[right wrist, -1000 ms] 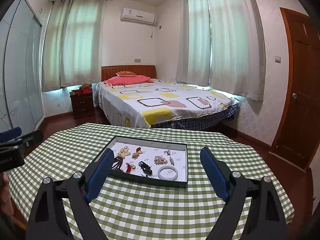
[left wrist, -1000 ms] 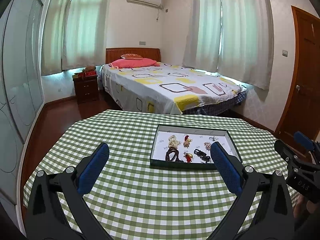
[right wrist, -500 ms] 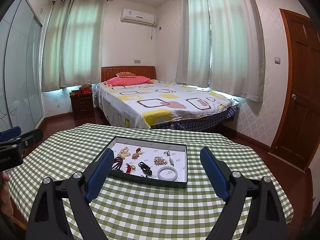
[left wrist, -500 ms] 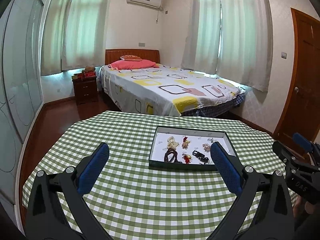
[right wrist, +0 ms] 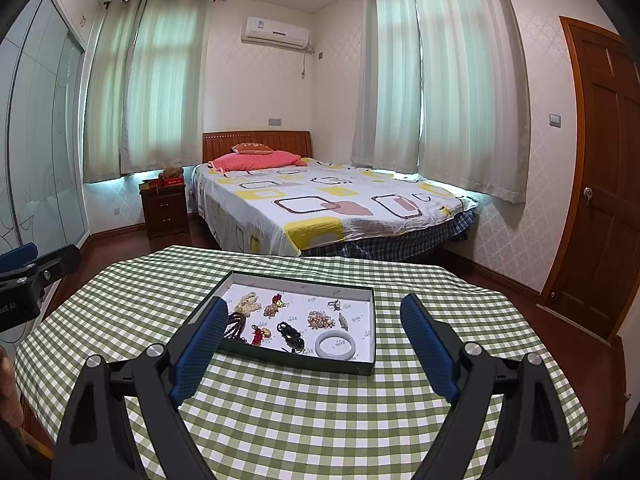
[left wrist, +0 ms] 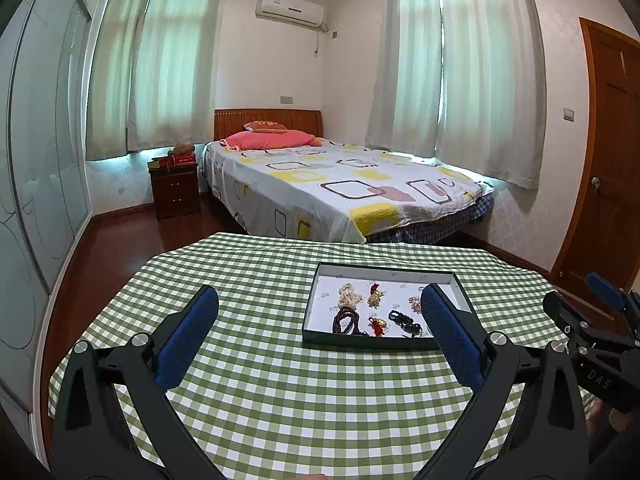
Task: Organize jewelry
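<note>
Both the left gripper (left wrist: 320, 320) and the right gripper (right wrist: 314, 332) hang spread wide and hold nothing, above the checked cloth (right wrist: 320, 420). Just ahead lies the tray (right wrist: 370, 369) with the jewelry: a pale bangle (right wrist: 335, 345), dark beads (left wrist: 345, 322), a small ring (right wrist: 334, 304), and clusters close together. The risk, I judge, is wide jaws snagging two neighbouring pieces at once, or nudging the light tray across the cloth.
</note>
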Action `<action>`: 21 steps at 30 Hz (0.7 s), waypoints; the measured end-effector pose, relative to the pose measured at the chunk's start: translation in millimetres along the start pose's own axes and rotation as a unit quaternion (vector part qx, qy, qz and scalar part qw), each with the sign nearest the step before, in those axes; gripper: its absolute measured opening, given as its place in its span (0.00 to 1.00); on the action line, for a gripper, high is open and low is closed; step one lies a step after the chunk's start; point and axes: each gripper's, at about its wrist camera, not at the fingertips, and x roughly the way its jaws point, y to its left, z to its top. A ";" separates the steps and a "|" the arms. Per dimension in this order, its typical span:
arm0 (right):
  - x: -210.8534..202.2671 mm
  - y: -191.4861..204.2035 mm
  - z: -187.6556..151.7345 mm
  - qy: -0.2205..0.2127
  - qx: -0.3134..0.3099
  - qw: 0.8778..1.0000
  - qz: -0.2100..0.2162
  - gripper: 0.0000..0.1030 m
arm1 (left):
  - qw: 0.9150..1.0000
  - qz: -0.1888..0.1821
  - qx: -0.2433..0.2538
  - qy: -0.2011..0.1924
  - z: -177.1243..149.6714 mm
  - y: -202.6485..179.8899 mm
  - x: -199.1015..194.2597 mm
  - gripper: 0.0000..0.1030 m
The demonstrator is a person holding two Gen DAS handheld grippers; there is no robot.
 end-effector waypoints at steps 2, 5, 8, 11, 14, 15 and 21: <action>0.2 -0.4 0.1 -0.001 0.000 1.000 0.000 0.83 | 1.000 -0.002 -0.001 -0.001 0.3 -0.3 -0.3 0.96; 0.0 -0.2 0.1 -0.001 0.000 1.000 0.000 0.83 | 1.000 -0.003 0.000 -0.003 0.4 -0.8 -0.2 0.96; -0.1 -0.2 -0.1 -0.001 0.000 1.000 0.000 0.83 | 1.000 -0.005 0.000 -0.002 0.2 -1.1 0.7 0.96; -0.1 -0.2 -0.1 -0.001 0.000 1.000 0.000 0.83 | 1.000 -0.005 0.000 -0.002 0.1 -1.6 0.5 0.96; -0.2 -0.1 -0.1 -0.001 0.000 1.000 0.000 0.83 | 1.000 -0.006 0.000 -0.002 -0.5 -1.9 0.3 0.96; -0.2 0.0 -0.1 -0.001 0.000 1.000 0.000 0.83 | 1.000 -0.006 0.000 -0.002 -0.7 -1.9 0.4 0.96; -0.2 0.3 -0.2 -0.001 0.000 1.000 0.000 0.83 | 1.000 -0.012 -0.003 0.000 -1.3 -1.8 -0.7 0.96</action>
